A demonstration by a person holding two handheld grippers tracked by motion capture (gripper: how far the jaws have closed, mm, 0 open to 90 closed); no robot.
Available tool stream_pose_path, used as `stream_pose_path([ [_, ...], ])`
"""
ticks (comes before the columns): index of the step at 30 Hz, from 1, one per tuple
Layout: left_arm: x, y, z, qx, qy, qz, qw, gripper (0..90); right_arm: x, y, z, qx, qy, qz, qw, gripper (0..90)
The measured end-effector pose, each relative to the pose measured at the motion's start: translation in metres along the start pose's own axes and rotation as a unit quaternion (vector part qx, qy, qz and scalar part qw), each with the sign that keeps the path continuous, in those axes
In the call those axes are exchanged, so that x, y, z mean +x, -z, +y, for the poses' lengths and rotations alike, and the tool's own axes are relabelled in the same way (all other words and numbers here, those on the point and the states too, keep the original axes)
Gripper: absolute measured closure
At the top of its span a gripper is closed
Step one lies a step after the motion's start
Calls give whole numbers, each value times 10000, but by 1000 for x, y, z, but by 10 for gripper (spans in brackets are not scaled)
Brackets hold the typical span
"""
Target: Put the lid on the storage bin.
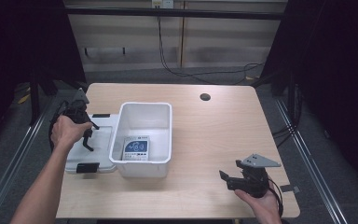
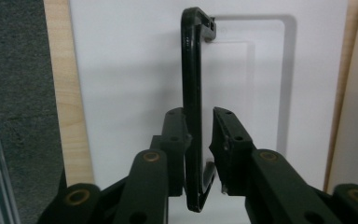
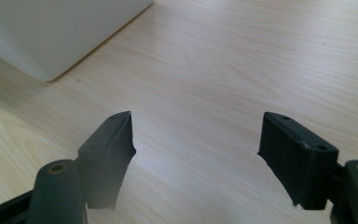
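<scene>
1. A white lid (image 1: 98,140) lies flat on the worktop (image 1: 214,140), at nine o'clock of an open white bin (image 1: 142,135) and touching it.
2. The left claw (image 2: 199,140) straddles the lid's black handle (image 2: 192,93); one jaw touches it, the other stands just off, not yet clamped.
3. The right claw (image 1: 233,179) rests wide apart over bare worktop at five o'clock, holding nothing.
4. Inside the bin lies a blue-and-white packet (image 1: 136,149).
5. The step in hand looks like grasping the handle. Next, the jaws likely need to close firmly, then lift the lid level toward the bin.
</scene>
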State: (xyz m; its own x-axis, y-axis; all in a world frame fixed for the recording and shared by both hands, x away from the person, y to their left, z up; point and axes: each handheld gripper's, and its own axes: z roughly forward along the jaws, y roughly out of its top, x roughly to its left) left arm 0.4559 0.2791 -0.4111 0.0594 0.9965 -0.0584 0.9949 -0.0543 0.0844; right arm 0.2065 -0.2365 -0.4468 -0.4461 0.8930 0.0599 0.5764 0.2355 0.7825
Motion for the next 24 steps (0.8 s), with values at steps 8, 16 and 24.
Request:
stream_pose_path([
  [8,-7,-9,2,137,-53,81,9999,797,-1,0,0,31,-15,17,10000,253],
  [16,-13,-10,2,107,69,75,9999,845,-1,-1,0,56,-15,35,10000,250],
  [24,-13,-5,1,179,49,100,9998,847,-2,0,0,23,-77,14,10000,250],
])
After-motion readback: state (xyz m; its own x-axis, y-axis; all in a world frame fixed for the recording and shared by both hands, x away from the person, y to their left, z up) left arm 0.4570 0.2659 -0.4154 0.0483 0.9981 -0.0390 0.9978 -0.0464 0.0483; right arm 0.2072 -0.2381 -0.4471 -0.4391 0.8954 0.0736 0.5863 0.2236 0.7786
